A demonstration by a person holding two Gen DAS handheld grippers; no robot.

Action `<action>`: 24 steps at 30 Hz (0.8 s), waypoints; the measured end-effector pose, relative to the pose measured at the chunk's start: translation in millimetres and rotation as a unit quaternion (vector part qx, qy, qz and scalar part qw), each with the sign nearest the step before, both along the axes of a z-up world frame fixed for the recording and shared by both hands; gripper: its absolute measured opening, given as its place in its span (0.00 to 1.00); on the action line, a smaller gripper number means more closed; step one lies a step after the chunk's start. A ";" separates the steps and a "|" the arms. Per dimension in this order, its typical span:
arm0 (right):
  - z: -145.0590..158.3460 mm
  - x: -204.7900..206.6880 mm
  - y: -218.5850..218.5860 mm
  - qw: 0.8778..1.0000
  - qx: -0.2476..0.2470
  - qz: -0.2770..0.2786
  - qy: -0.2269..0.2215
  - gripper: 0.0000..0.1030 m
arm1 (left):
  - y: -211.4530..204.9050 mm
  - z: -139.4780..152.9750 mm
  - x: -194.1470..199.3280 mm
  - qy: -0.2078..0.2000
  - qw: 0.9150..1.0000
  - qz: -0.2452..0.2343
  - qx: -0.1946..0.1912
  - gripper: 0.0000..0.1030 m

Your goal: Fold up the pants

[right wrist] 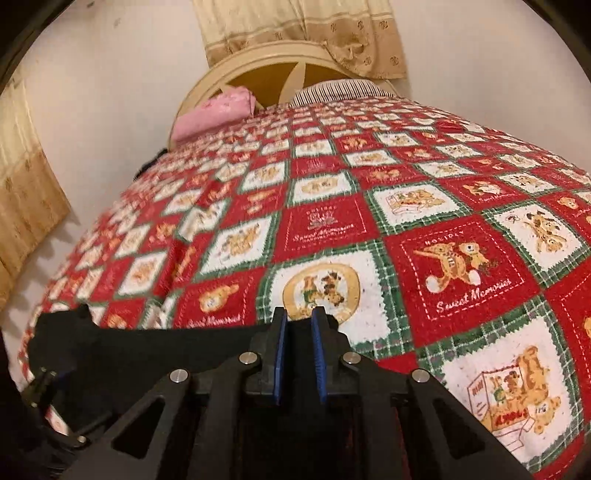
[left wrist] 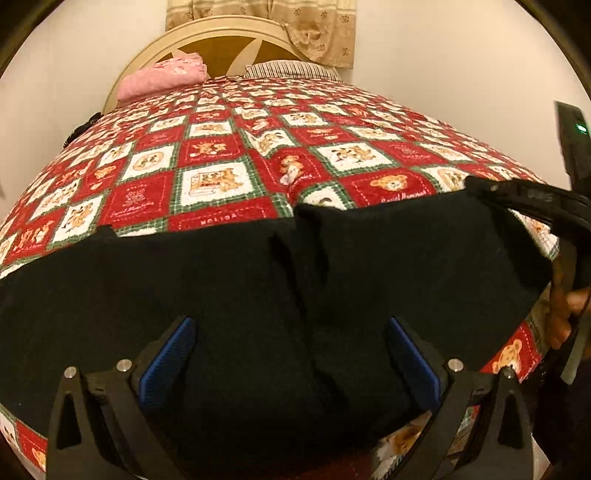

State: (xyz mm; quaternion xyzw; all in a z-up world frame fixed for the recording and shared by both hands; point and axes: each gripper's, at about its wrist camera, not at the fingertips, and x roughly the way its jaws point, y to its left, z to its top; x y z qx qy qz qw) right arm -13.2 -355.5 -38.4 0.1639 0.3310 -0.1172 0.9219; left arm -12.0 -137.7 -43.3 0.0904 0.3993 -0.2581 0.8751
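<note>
Left gripper (left wrist: 291, 354) hangs wide open over the black pants (left wrist: 240, 295) while the right gripper (right wrist: 298, 332) pinches their far corner, pants spread across the near end of the teddy-bear quilt (left wrist: 221, 155), pink pillow (left wrist: 162, 79) by the headboard (left wrist: 221, 33).

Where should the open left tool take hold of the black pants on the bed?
Grip the near edge of the black pants, on their left half, coming in low from the foot of the bed. The right tool already pinches the right corner, and the left tool hangs open over the flat cloth, so the matching corner suits.
</note>
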 end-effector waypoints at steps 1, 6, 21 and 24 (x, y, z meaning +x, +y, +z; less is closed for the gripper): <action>3.6 -7.6 0.1 1.000 0.009 0.002 -0.019 0.14 | 2.8 2.0 -0.6 -0.002 1.000 0.001 0.003 1.00; 29.8 -56.9 27.9 0.993 0.029 0.039 -0.105 0.15 | 19.0 7.6 3.0 -0.018 0.999 0.034 0.016 1.00; -25.7 -40.1 99.4 0.991 0.073 0.101 -0.049 0.16 | 106.7 12.5 14.4 -0.050 0.985 0.157 0.041 1.00; -27.1 -40.8 99.1 0.991 0.075 0.095 -0.049 0.16 | 143.9 18.3 16.7 -0.058 0.979 0.195 0.029 1.00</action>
